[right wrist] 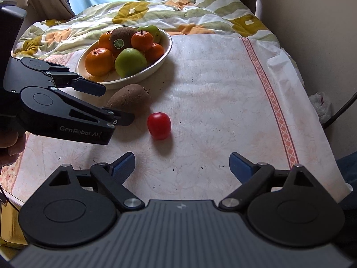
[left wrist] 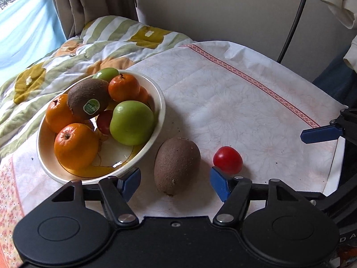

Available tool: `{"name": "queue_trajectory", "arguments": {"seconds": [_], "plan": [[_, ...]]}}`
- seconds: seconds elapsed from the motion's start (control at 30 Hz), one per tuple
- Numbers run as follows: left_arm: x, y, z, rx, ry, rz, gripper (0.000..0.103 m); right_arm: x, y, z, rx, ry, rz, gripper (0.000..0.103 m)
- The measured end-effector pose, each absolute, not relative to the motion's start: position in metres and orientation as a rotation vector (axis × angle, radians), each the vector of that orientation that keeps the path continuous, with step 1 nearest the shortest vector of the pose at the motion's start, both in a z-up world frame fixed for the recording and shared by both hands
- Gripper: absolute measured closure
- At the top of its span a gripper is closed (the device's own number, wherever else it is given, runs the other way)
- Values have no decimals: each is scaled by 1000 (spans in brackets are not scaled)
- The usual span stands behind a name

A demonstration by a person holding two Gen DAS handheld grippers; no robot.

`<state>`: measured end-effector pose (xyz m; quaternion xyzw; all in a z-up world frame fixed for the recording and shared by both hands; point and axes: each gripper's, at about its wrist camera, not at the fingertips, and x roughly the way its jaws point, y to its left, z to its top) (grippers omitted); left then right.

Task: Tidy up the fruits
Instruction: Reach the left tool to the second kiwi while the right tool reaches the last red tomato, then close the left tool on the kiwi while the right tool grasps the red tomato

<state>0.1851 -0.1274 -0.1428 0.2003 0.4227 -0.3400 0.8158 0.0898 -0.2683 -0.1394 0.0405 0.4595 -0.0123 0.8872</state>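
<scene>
A white bowl (left wrist: 159, 102) (right wrist: 166, 51) holds several oranges, green apples (left wrist: 131, 122), a stickered kiwi (left wrist: 88, 98) and a small red fruit. A loose brown kiwi (left wrist: 177, 166) (right wrist: 129, 98) lies on the white cloth beside the bowl. A small red tomato (left wrist: 227, 159) (right wrist: 159, 125) lies to its right. My left gripper (left wrist: 175, 184) (right wrist: 119, 105) is open, its fingers either side of the loose kiwi, not touching. My right gripper (right wrist: 181, 164) is open and empty, short of the tomato; one blue fingertip (left wrist: 321, 134) shows in the left wrist view.
A white cloth with a pink patterned stripe (left wrist: 256, 82) (right wrist: 274, 107) covers the table. A flowered quilt (left wrist: 67, 51) (right wrist: 156, 11) lies behind the bowl. A wall (left wrist: 223, 6) and a dark cable (left wrist: 294, 22) stand behind the table. A plastic bag (right wrist: 321, 105) sits at the right.
</scene>
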Motion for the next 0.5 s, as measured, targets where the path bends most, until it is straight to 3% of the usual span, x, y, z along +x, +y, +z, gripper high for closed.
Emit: {"name": "queue_trajectory", "arguments": {"seconds": [0.5], "plan": [[199, -142, -155, 438, 916, -745, 44, 116, -262, -152, 86, 980, 14, 18]]}}
